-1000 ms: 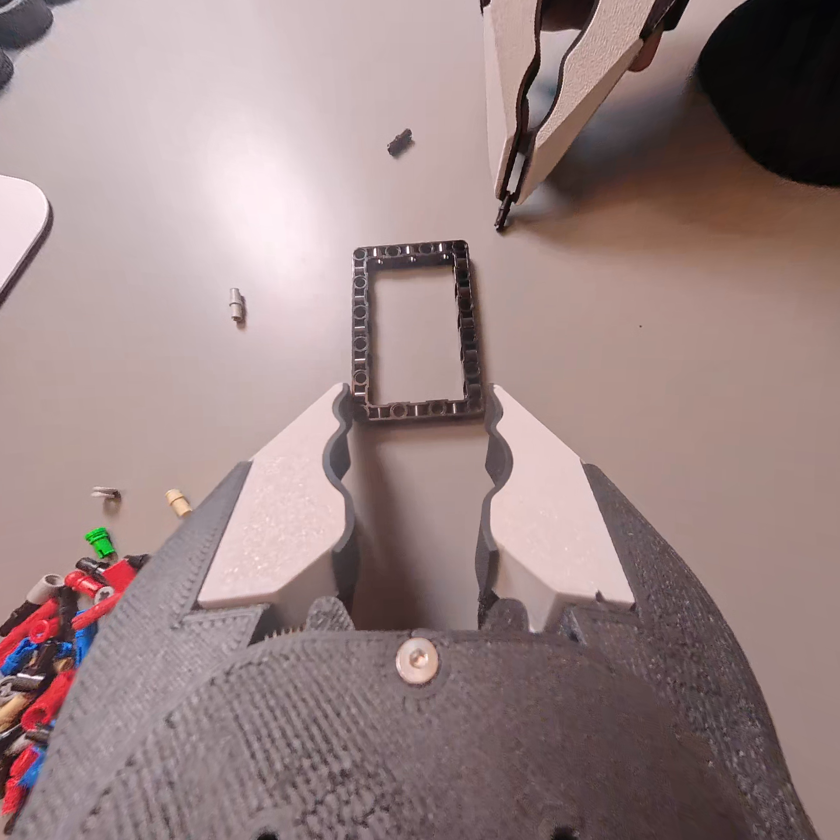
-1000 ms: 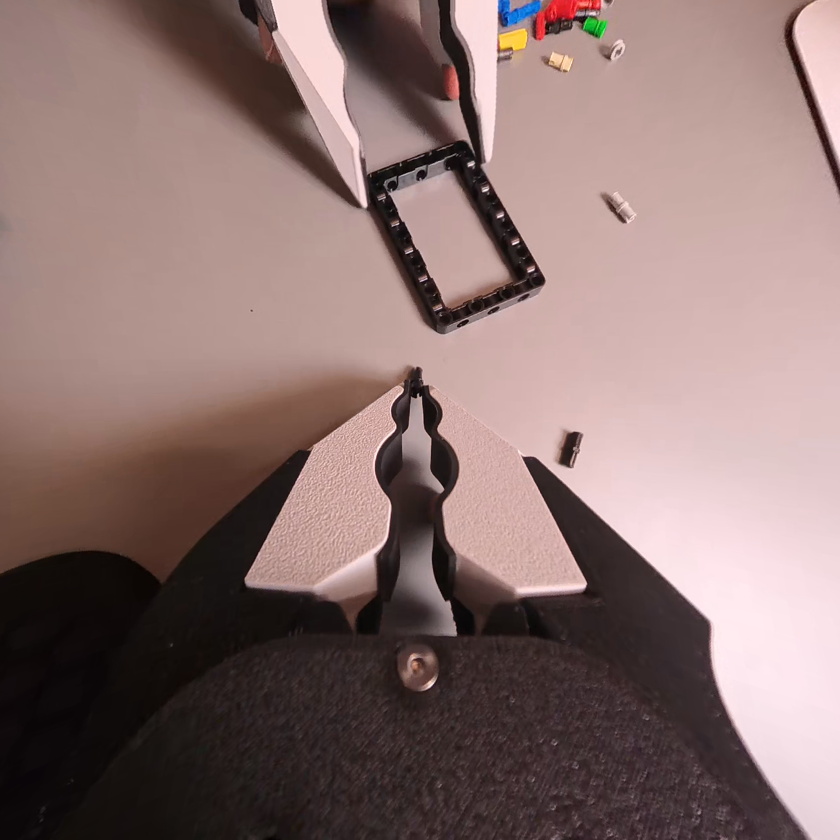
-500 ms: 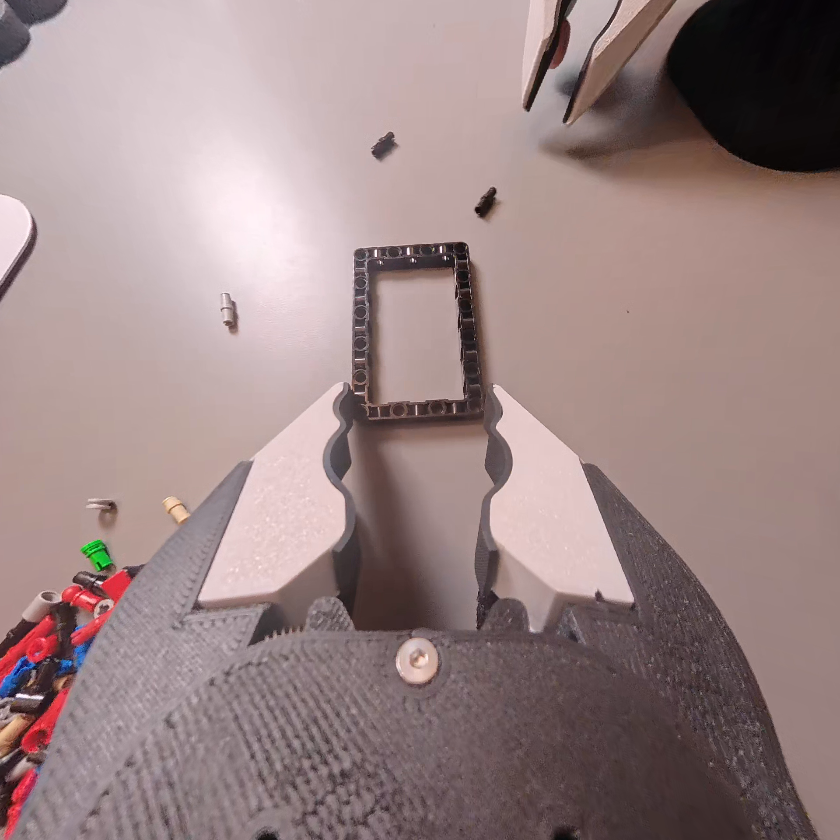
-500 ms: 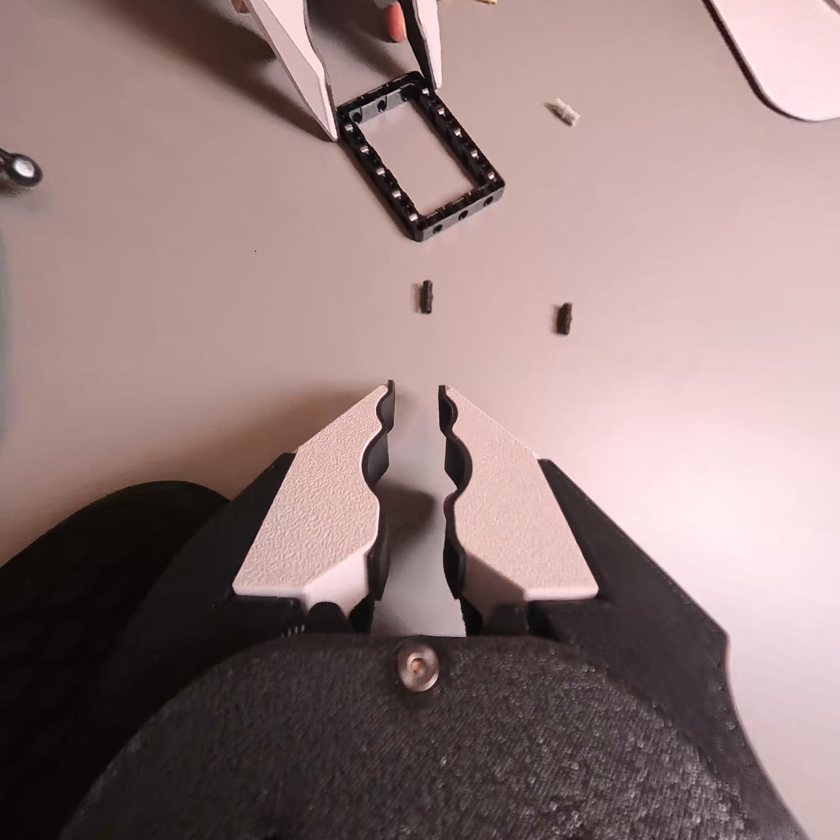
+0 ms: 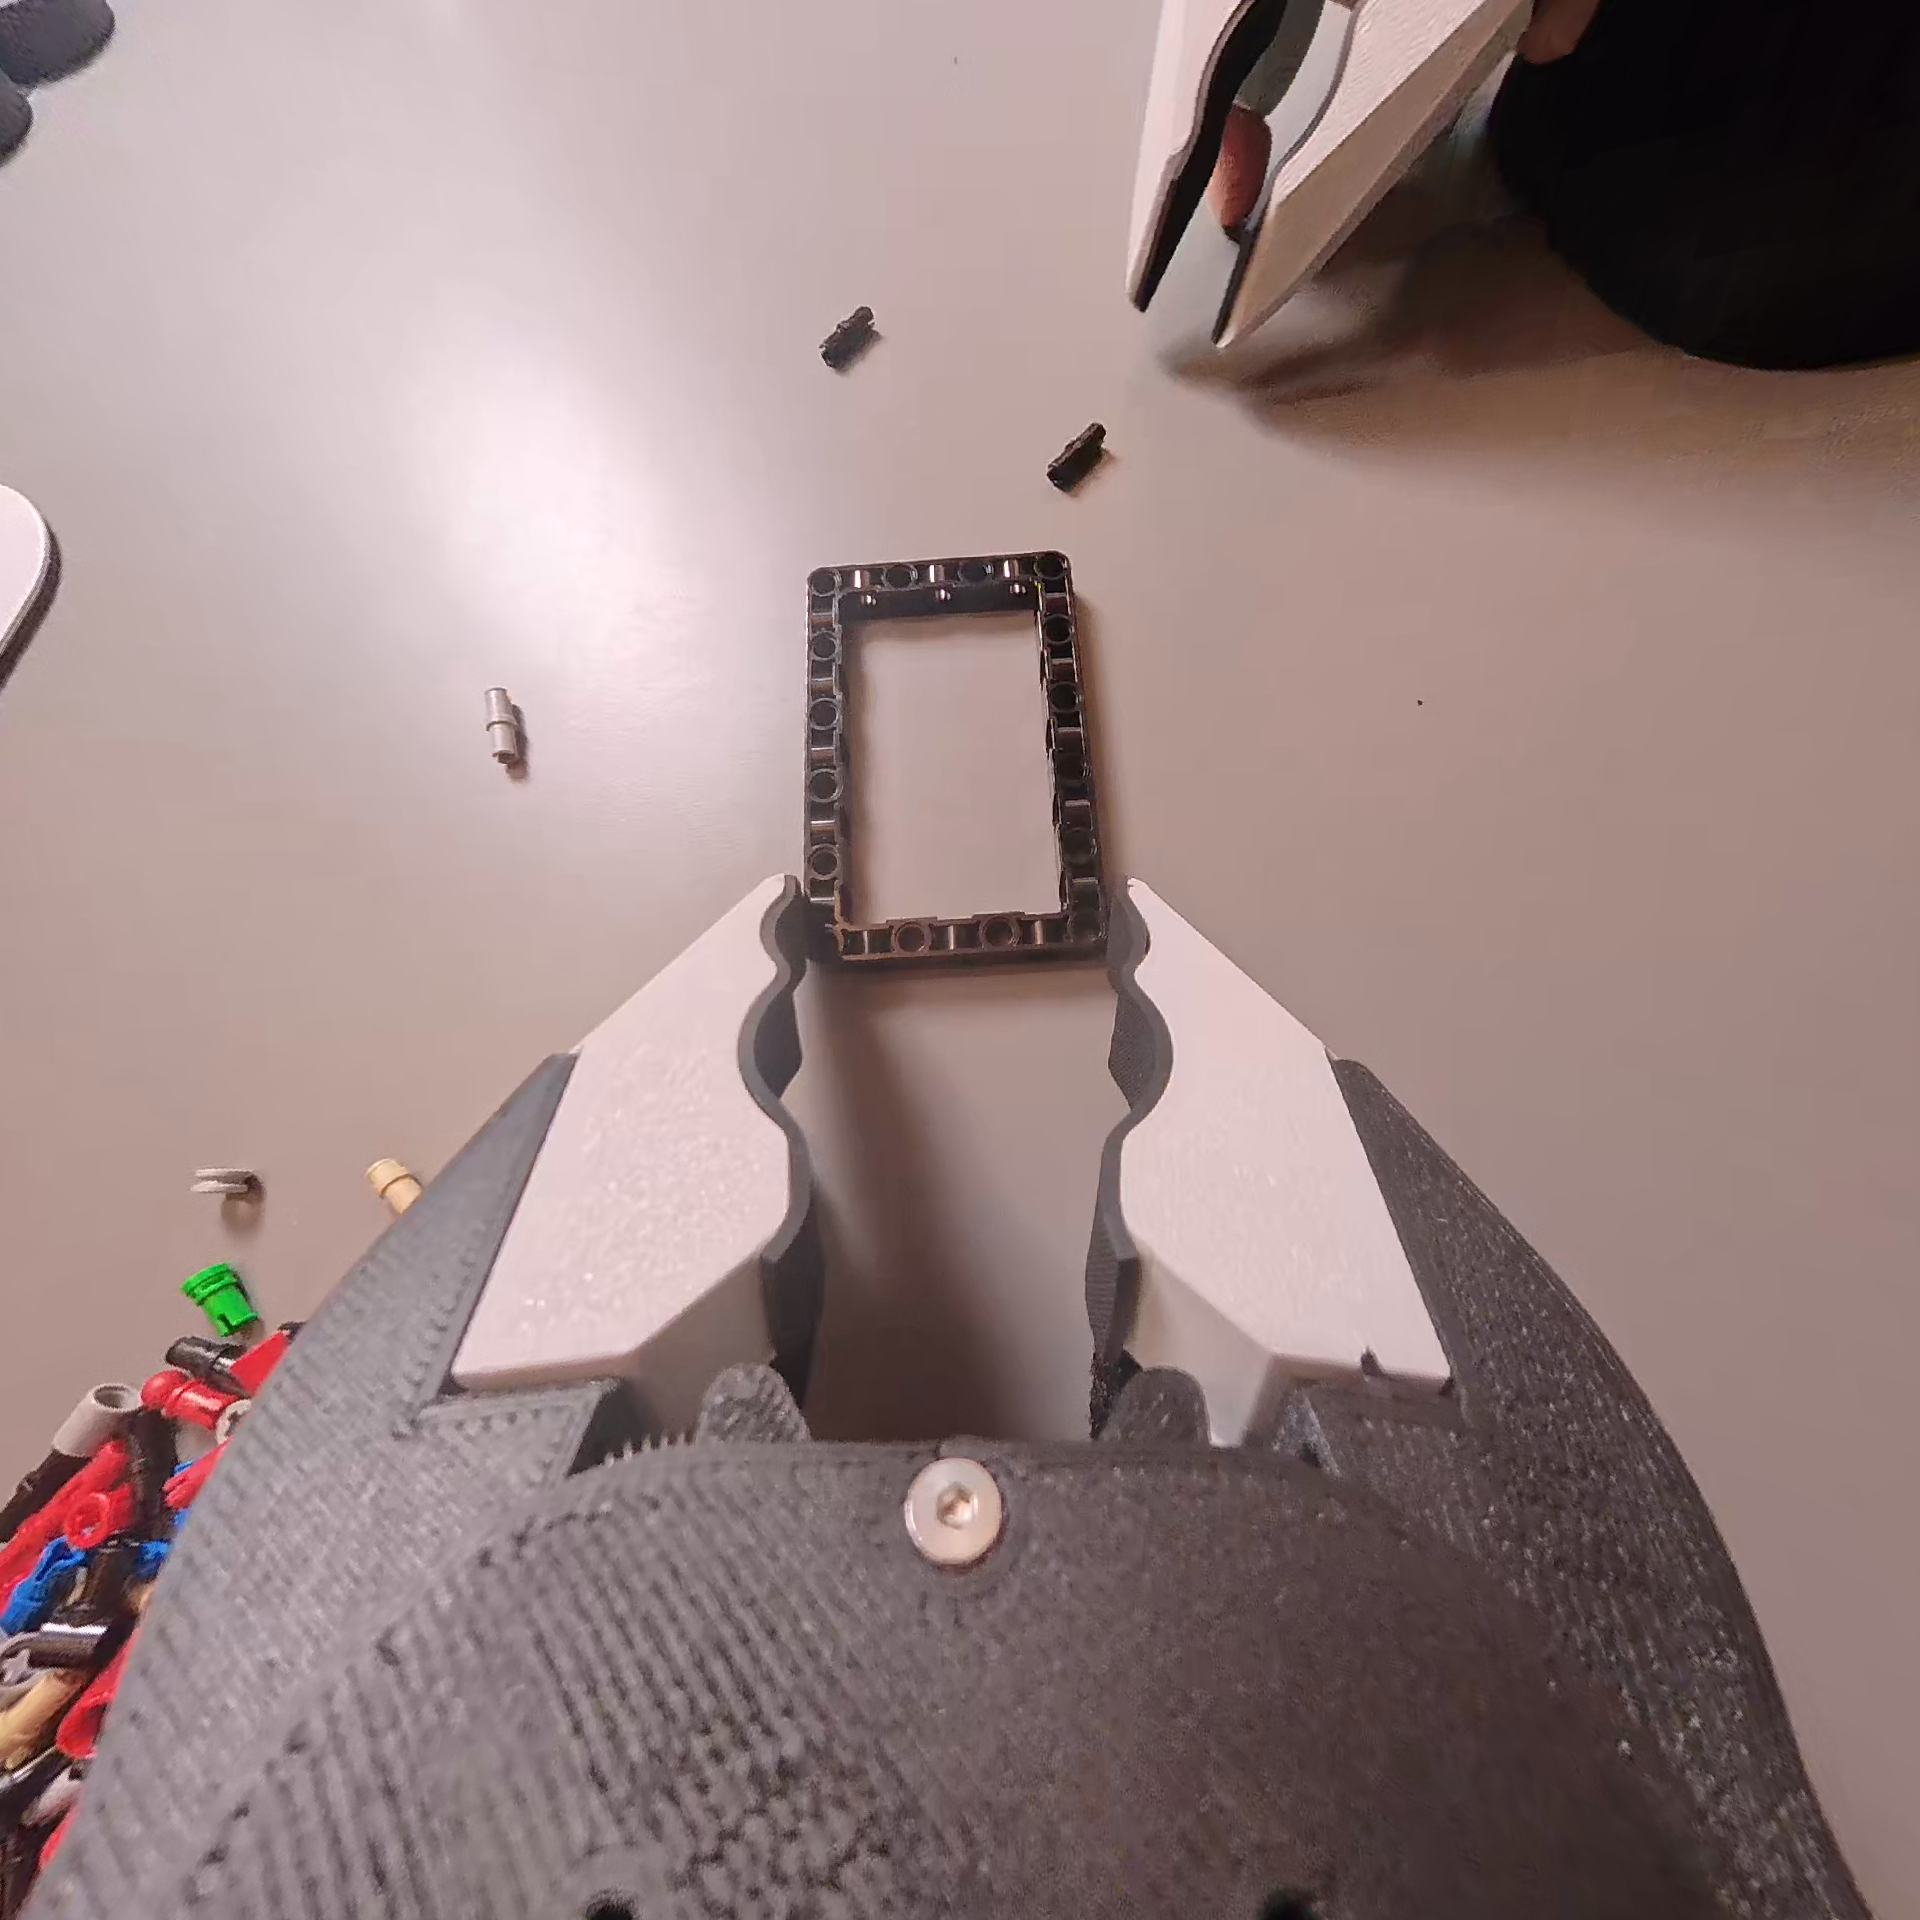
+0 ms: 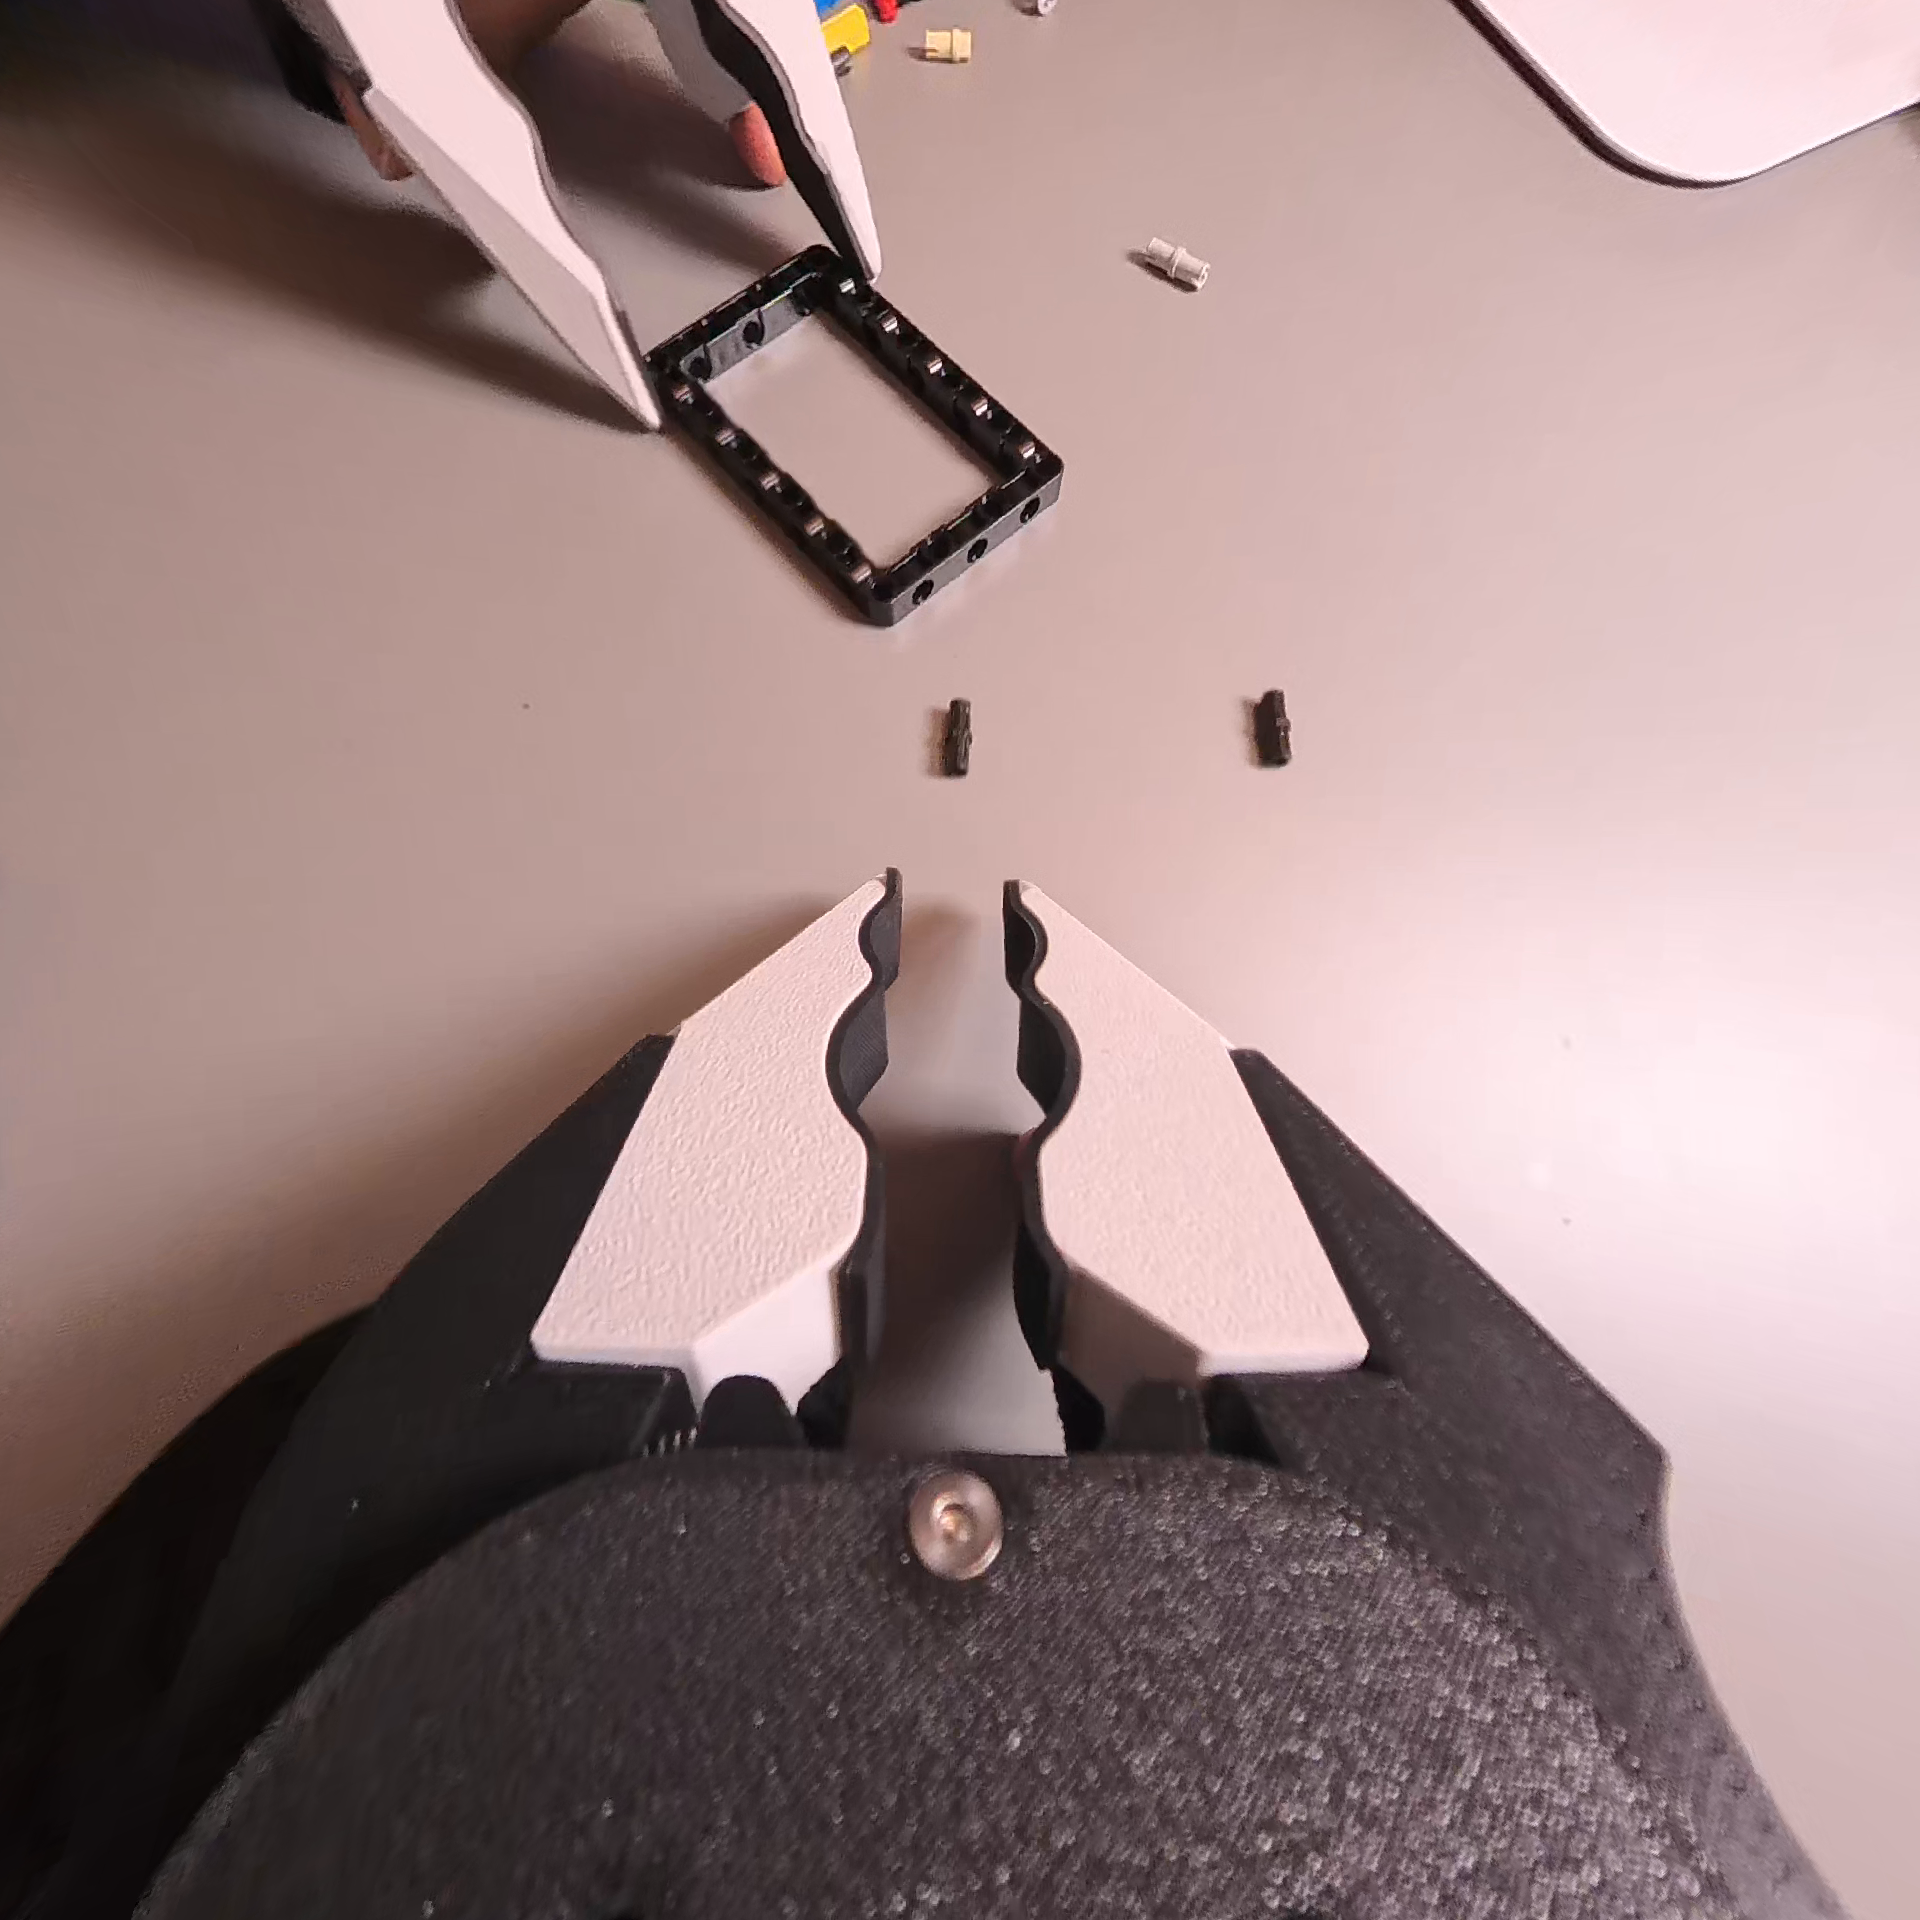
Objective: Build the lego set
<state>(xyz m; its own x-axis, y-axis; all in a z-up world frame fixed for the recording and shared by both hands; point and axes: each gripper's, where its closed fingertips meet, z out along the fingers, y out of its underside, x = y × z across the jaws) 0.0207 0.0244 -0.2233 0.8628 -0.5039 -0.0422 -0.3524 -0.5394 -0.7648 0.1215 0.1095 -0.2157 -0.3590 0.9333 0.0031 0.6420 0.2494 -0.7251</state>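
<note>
Barely begun: left gripper [image 5: 958,914] grips the bare black frame [image 5: 948,758]; right gripper [image 6: 951,896] is open and empty; two black pins [image 6: 958,737] lie unfitted.

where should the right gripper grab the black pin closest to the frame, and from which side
Take the black pin across its middle collar, coming down from above. It lies flat on the table, pointing along the right gripper's own line, so the open jaws would close on its round sides. Both ends then stay free to push into the black frame. It is small, so centring probably matters.
</note>
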